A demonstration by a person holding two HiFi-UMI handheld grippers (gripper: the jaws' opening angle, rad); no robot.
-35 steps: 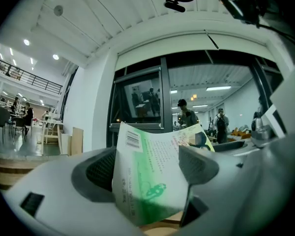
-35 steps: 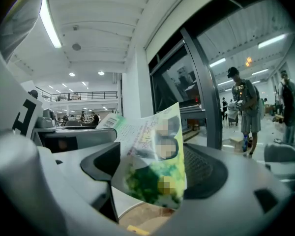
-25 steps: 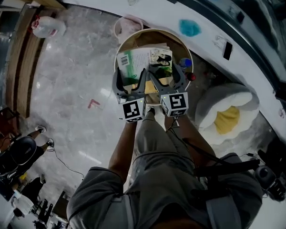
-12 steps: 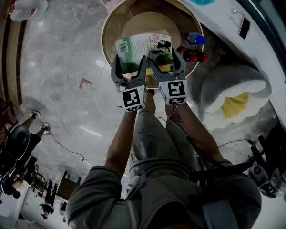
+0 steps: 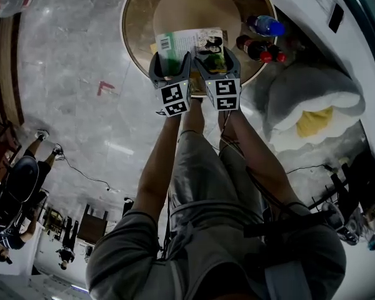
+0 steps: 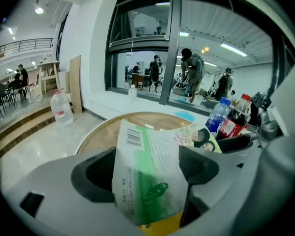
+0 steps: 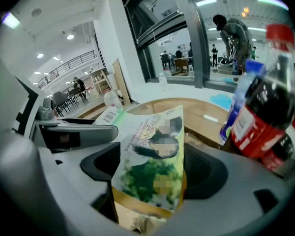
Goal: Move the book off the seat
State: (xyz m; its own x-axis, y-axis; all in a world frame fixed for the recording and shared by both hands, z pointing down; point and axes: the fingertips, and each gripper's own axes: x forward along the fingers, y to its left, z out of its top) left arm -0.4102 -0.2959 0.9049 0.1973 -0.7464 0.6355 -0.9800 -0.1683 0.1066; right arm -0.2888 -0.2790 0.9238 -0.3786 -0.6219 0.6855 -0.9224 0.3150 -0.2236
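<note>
The book (image 5: 189, 42) looks lifted clear. Both grippers hold it by its near edge above the round wooden seat (image 5: 132, 24), so the pick-up seems done. Carrying it away from the seat and setting it down remains. The left gripper (image 5: 170, 64) is clamped on the barcode side, the right gripper (image 5: 214, 61) on the pictured cover. Only the gripper views show the jaws pinching the book. Only the head view shows the book hanging over the seat, and a cushion (image 5: 312, 99) beside the seat.
</note>
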